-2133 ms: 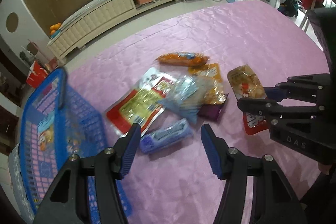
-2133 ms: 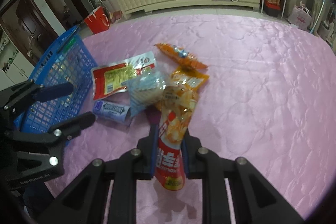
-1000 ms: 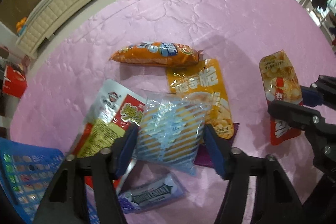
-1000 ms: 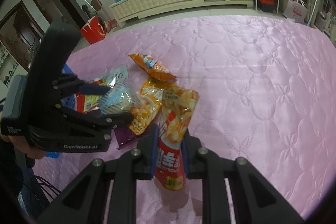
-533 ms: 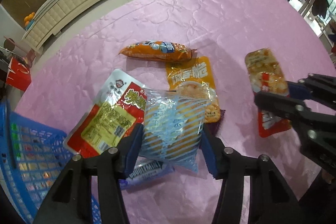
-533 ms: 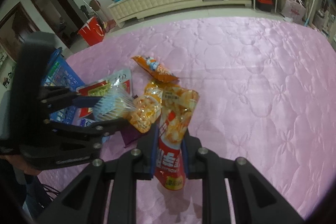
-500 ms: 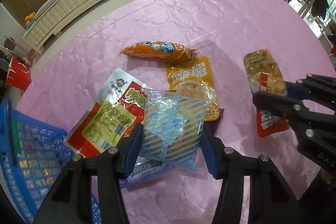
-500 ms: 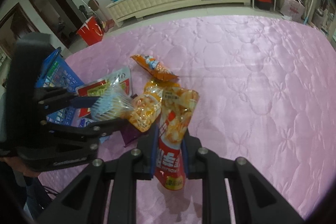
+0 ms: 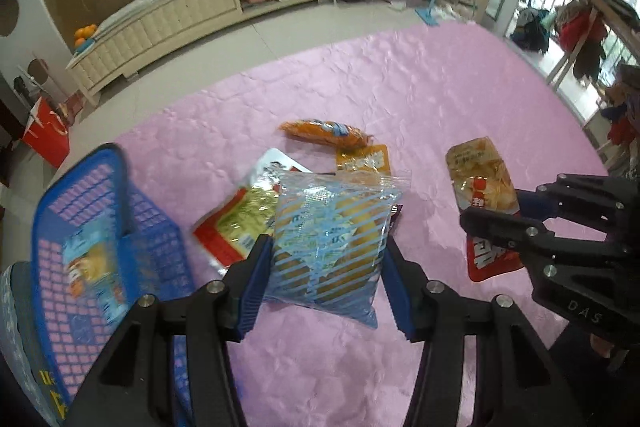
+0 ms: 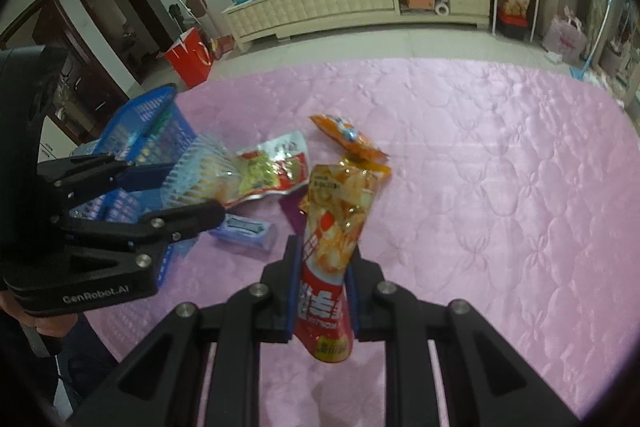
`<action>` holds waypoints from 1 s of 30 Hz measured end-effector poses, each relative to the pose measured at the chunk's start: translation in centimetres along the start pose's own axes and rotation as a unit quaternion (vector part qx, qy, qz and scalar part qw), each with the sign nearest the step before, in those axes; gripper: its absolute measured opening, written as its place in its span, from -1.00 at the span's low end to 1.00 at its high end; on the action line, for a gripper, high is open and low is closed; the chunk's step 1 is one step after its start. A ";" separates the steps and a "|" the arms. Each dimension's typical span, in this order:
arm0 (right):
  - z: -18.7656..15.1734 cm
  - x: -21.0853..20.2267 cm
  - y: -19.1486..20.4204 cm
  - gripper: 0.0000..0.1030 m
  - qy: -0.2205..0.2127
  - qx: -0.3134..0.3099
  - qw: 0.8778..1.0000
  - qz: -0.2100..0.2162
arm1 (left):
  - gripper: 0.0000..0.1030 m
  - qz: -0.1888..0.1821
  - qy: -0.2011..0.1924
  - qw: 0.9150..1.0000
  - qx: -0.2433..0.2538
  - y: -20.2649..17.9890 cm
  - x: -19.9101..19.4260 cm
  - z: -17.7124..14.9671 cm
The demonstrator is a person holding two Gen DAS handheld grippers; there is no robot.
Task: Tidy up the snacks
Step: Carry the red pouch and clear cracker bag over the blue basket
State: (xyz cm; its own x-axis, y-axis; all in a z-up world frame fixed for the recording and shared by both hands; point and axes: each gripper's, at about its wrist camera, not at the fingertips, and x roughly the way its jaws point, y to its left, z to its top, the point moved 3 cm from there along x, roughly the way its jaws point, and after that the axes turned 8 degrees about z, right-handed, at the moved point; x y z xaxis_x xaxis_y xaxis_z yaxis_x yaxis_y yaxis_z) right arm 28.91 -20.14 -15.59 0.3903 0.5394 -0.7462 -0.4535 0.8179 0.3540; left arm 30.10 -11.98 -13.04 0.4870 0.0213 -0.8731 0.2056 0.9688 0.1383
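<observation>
My left gripper (image 9: 326, 269) is shut on a clear blue-striped snack bag (image 9: 332, 239) and holds it above the pink table, just right of the blue basket (image 9: 100, 219). It also shows in the right wrist view (image 10: 196, 183). My right gripper (image 10: 322, 283) is shut on a red-and-orange chip packet (image 10: 332, 251), held upright above the table; it also shows in the left wrist view (image 9: 486, 203). On the table lie a red-and-yellow pouch (image 9: 236, 219), an orange packet (image 9: 324, 133), a yellow pouch (image 9: 362, 161) and a purple gum pack (image 10: 244, 229).
The blue basket (image 10: 136, 143) holds one snack packet (image 9: 94, 275). The pink quilted tablecloth (image 10: 500, 187) stretches right and far. A purple wrapper (image 10: 294, 213) lies under the pile. A cabinet and a red bag stand on the floor beyond the table.
My left gripper went down over the striped bag, shut on it and lifted it, moving left toward the basket. My right gripper kept hold of the chip packet and rose slightly.
</observation>
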 end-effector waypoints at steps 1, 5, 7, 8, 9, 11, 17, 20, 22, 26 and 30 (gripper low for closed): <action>0.1 -0.4 0.6 -0.53 -0.002 -0.003 1.000 0.001 | -0.02 0.000 -0.004 1.000 -0.004 0.4 -0.5 0.0; 0.4 -1.7 3.3 -0.53 -0.010 -0.023 1.000 -0.002 | -0.02 -0.005 -0.028 0.999 -0.020 2.2 -3.5 -1.1; 0.7 -2.4 4.9 -0.53 -0.017 -0.033 0.999 -0.003 | -0.02 -0.006 -0.042 0.999 -0.030 3.5 -5.3 -1.7; 0.7 -2.7 5.5 -0.53 -0.019 -0.037 0.999 -0.002 | -0.02 -0.004 -0.048 0.998 -0.032 4.0 -6.0 -2.0; 0.8 -3.0 6.3 -0.53 -0.021 -0.041 0.999 0.000 | -0.02 -0.002 -0.052 0.998 -0.033 4.2 -6.5 -2.3; 1.1 -3.3 7.8 -0.53 -0.024 -0.051 0.998 0.000 | -0.02 0.006 -0.061 0.997 -0.037 5.3 -7.7 -3.1; 1.6 -2.9 12.7 -0.53 -0.021 -0.088 0.996 0.003 | -0.02 0.003 -0.091 0.994 -0.064 8.9 -11.1 -5.6; 1.7 -2.5 14.6 -0.53 -0.018 -0.099 0.995 0.009 | -0.02 0.010 -0.098 0.992 -0.074 11.2 -12.2 -7.1; 2.0 -2.0 16.2 -0.53 -0.016 -0.106 0.994 0.018 | -0.02 0.015 -0.101 0.991 -0.084 12.6 -12.5 -7.7; 2.7 -0.8 19.6 -0.53 -0.013 -0.129 0.991 0.029 | -0.02 0.025 -0.102 0.989 -0.108 15.6 -13.4 -8.9; 3.3 0.8 22.3 -0.53 -0.006 -0.147 0.988 0.039 | -0.02 0.043 -0.098 0.986 -0.129 18.9 -13.8 -10.4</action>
State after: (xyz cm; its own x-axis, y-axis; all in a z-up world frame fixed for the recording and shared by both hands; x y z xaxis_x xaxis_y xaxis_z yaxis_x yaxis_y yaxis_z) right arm 21.74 -0.82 -6.46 0.3545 0.6019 -0.7156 -0.6954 0.6813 0.2286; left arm 18.46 8.59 -3.26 0.6538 0.0830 -0.7521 -0.0544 0.9965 0.0628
